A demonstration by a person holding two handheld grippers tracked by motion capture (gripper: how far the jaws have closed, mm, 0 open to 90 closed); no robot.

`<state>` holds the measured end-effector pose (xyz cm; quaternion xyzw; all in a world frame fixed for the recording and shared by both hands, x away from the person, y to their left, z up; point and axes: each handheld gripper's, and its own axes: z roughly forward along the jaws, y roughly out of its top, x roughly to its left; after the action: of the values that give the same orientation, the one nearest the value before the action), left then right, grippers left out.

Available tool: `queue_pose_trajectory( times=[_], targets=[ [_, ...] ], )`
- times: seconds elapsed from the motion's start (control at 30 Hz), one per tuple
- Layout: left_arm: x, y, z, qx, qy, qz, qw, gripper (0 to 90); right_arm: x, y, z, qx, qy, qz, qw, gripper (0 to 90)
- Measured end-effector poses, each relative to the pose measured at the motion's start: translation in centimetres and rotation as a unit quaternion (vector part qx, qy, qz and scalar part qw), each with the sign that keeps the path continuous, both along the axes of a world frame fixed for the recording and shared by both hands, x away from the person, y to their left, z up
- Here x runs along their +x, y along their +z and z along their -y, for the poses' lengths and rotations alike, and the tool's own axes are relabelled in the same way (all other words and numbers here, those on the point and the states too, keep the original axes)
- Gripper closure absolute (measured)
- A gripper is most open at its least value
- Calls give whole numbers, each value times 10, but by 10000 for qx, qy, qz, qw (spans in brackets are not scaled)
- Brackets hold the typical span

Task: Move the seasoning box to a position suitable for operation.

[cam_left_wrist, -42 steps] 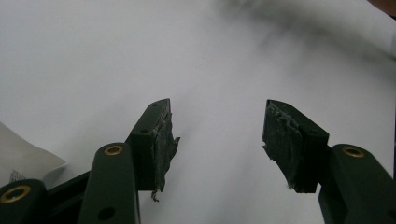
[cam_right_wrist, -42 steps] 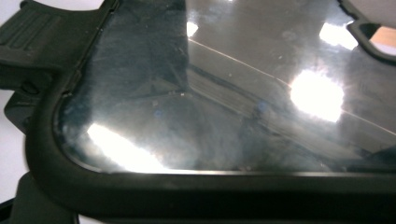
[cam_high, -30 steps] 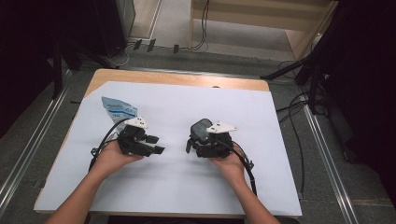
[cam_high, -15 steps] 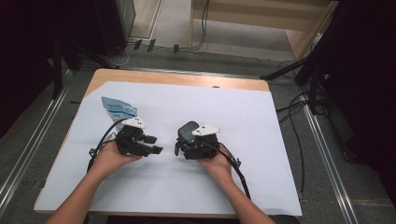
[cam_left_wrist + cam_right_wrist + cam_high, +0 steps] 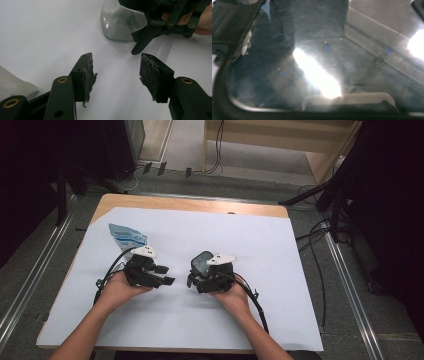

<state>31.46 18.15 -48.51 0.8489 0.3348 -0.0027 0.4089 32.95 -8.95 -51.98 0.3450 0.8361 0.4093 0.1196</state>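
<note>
The high view looks forward and down on the whole desk (image 5: 300, 270) from its near edge. The left gripper view sits low, close over the white sheet (image 5: 50, 30), facing the right gripper (image 5: 162, 22). The right gripper view presses against clear plastic (image 5: 312, 62).

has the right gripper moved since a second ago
Yes. In the high view the right gripper has shifted left across the white sheet, closer to the left gripper.

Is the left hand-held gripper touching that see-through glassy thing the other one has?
Apart. In the left gripper view, the left hand-held gripper has its jaws open, and white table cover shows between them and the clear object farther off.
</note>
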Motion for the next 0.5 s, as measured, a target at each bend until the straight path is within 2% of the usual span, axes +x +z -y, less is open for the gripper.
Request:
queue_pose_trajectory(
  times=[0.1,0.13,0.33,0.37,0.4,0.5],
  targets=[
    [0,1,0,-71,9,40,10000,455,-4,4,3,-26,48,-17,10000,4],
    [0,2,0,-60,21,60,10000,457,-8,8,6,-42,15,-83,10000,0],
    [1,3,1,-125,-1,113,9999,490,-20,13,21,-12,-17,-177,9998,10],
    [1,3,2,-108,-20,135,9998,492,-24,14,27,111,-56,-215,9997,54],
    [2,3,2,-87,-28,140,9999,492,-24,14,27,111,-56,-215,9997,54],
    [2,3,4,-62,-66,143,9999,513,-30,21,36,298,-118,-133,9994,153]
  ],
)
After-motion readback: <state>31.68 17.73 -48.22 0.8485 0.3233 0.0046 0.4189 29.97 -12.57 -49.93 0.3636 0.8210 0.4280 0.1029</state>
